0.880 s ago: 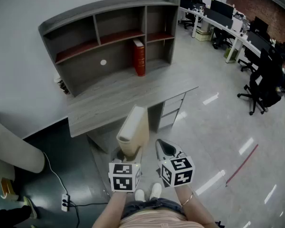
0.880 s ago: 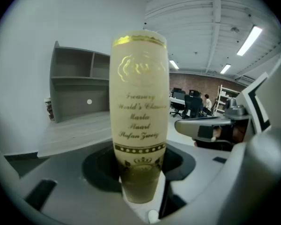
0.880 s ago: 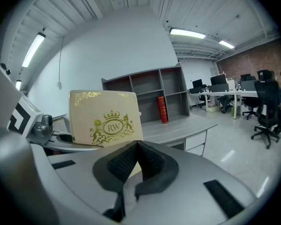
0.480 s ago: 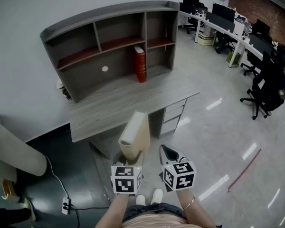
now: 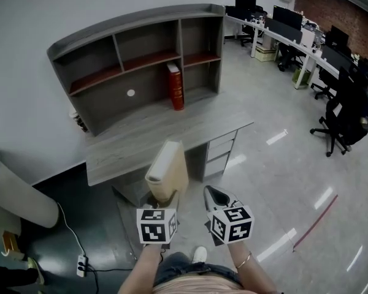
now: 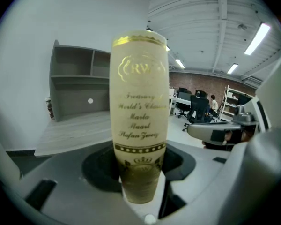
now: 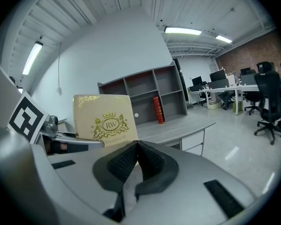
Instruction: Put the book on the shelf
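**Left gripper view: cream book stands clamped between the jaws**

The left gripper (image 6: 141,184) has its jaws spread wide and pressed on the lower end of the book (image 6: 139,107). The book rises upright above them, with its spine toward the camera. It is a thick cream hardback with gold lettering. I judge it stiff and rather heavy, with a smooth cover that may slip, so a hold on both covers suits it. The right gripper (image 7: 135,156) has its jaws together, with nothing between them.

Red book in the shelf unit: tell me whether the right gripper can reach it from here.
Probably not from here. The right gripper, jaws together and empty, hangs over the floor short of the desk, while the red book stands far back in the shelf unit. Nothing blocks the way, though.
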Demonstrator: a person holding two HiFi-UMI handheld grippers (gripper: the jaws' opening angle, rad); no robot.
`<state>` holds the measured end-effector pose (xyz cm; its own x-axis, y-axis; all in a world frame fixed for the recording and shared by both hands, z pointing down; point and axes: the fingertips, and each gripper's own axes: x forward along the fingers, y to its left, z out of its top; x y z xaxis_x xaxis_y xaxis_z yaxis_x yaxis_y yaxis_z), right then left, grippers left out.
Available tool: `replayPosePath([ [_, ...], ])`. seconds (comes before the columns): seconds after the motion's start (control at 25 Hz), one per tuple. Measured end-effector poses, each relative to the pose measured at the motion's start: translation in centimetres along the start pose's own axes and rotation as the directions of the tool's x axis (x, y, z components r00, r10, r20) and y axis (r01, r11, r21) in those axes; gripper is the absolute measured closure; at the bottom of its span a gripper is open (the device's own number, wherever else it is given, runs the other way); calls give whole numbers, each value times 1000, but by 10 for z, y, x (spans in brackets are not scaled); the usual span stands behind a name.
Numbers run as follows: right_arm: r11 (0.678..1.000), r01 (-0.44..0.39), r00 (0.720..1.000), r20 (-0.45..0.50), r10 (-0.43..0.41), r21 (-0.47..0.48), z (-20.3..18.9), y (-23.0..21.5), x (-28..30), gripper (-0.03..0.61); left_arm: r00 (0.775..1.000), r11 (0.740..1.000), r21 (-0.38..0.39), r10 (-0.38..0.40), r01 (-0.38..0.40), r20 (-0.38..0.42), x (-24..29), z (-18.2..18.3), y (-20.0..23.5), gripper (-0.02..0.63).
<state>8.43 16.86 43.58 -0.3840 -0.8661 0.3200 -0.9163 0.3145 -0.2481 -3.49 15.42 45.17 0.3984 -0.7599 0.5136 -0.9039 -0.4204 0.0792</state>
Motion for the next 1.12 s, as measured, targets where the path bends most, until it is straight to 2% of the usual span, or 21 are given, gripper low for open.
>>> replayPosePath([
  [0.24,1000,-7,1000,21,7,1,11,-10,-2,569,999,1000,1,31,-31,25,0,15,2,402],
  [0.64,999,-41,999,-17,41,-2,3,0,17,569,998,999,-19,51,-51,26,9,22,15,402],
  [1.12,999,-32,999,-41,31,-38,36,-23,107,569,998,999,-18,47,-47,34,86,67,63,402],
])
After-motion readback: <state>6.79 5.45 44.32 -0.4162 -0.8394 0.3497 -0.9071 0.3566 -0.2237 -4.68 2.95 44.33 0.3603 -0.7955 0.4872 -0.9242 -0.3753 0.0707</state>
